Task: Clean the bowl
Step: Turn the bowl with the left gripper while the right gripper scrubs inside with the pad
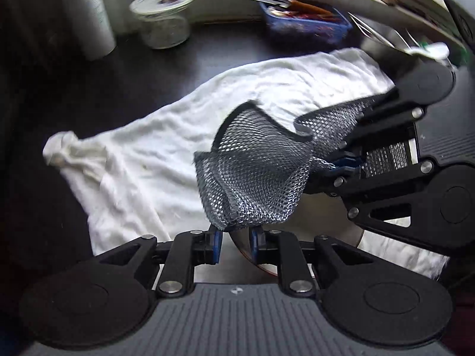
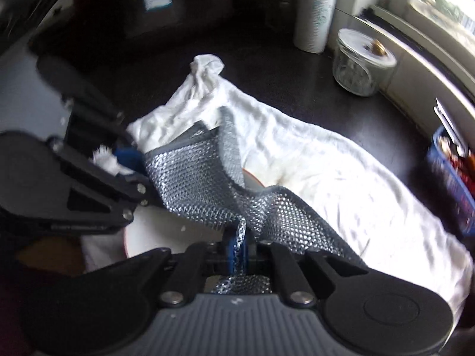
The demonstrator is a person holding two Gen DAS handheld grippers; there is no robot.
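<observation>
Meanwhile, left tool [image 1: 236, 241] grips the bowl [image 1: 246, 244] rim edge-on; right tool [image 2: 242, 247] pinches silver mesh cloth [image 2: 202, 187] draped over it.

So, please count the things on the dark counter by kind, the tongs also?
Tongs: 2, left and right
Mesh scrubbing cloth: 1
White towel: 1
Bowl: 1
Glass jar: 1
Paper roll: 1
Blue basket: 1
Total: 8

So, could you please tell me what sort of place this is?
Probably a home kitchen counter by a window: a lidded glass jar, a paper towel roll and a blue basket of utensils line the dark worktop.
</observation>
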